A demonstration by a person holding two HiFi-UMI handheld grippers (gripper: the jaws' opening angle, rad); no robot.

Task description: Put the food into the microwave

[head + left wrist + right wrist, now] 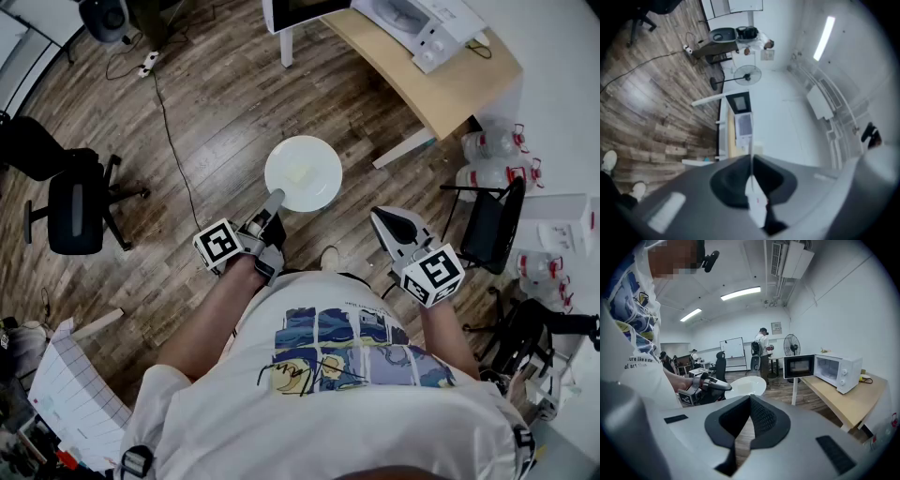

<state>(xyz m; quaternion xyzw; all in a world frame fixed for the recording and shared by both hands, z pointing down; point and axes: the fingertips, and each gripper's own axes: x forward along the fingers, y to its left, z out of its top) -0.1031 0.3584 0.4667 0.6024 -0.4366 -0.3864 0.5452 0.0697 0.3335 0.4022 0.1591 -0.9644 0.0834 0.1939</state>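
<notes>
My left gripper point(273, 202) is shut on the near rim of a round white plate point(303, 173), which it holds level over the wood floor. A pale piece of food point(299, 173) lies on the plate. In the left gripper view the jaws point(751, 158) pinch the plate's thin edge point(755, 197). My right gripper point(385, 218) hangs to the plate's right, shut with nothing in it point(750, 400). The white microwave point(424, 22) stands on the wooden table point(450, 84) ahead with its door point(799, 366) swung open.
A black office chair point(75, 202) stands at the left and a cable point(173, 141) runs over the floor. Water bottles point(497, 155) and a black folding chair point(492, 225) are by the table's right end. A fan point(791, 344) and a person point(761, 341) are at the back.
</notes>
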